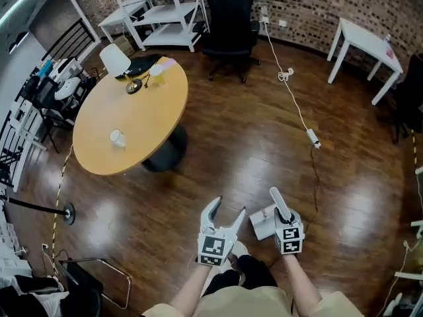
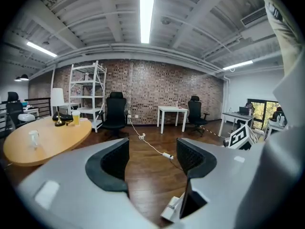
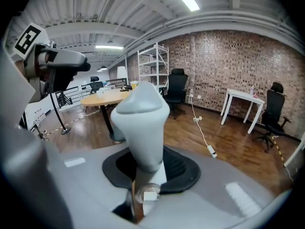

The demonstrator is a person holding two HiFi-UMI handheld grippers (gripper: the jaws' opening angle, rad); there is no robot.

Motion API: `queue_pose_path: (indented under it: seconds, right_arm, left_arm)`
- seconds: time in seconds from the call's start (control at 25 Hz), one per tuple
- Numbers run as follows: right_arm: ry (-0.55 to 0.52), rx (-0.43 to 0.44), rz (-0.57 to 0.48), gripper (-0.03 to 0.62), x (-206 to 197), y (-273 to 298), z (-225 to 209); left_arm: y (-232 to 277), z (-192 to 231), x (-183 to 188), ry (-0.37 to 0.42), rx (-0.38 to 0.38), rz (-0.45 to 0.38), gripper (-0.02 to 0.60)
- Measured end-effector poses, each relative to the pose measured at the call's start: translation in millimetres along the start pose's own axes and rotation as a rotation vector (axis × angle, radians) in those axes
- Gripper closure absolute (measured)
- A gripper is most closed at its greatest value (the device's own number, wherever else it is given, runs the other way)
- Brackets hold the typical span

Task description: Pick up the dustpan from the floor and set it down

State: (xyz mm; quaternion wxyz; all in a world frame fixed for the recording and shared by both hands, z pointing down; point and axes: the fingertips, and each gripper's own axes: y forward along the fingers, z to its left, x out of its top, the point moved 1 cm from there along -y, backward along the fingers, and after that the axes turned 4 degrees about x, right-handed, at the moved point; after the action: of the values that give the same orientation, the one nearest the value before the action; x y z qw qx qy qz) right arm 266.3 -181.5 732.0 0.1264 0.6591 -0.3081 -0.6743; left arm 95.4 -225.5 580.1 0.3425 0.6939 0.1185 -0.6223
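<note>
On the left stands the round yellow wooden table (image 1: 132,121), well apart from both hands. The left gripper (image 1: 228,207) (image 2: 152,159) has its grey jaws spread a little. Nothing is pinched there, and mostly bare floor shows through the gap.

Just to its right is the pale grey plastic dustpan (image 1: 263,224) (image 3: 143,120), low over the dark brown wooden floor (image 1: 218,157). I cannot tell if it touches the floor. The right gripper (image 1: 283,215) (image 3: 151,170) pinches its handle with the jaws pressed tight.

The handle runs along those jaws and points away from the person. The scoop part sits on the left gripper's side. So the right hand has it, and I think the left hand is close but not needed.

There is open floor in front for setting it down. Farther right a thin white cable (image 1: 301,114) lies on the floor, well apart from the dustpan.
</note>
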Motion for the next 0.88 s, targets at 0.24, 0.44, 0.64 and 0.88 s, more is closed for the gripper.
queue_pose_path:
  seconds: [0.24,0.44,0.64,0.88]
  right_arm:
    - [-0.027,0.061,0.082,0.516,-40,46,-30]
    - [-0.03,0.098,0.054,0.513,-36,79,-35]
    - [0.009,0.129,0.039,0.507,-24,115,-41]
    - [0.047,0.144,0.048,0.502,-18,138,-44]
  left_arm:
    - [30,-7,-41,-0.024,-0.009,0.087,0.296]
    - [38,3,-66,-0.045,0.021,0.134,0.314]
    - [37,22,-73,-0.066,0.06,0.156,0.314]
    - [24,40,-72,-0.081,0.104,0.148,0.318]
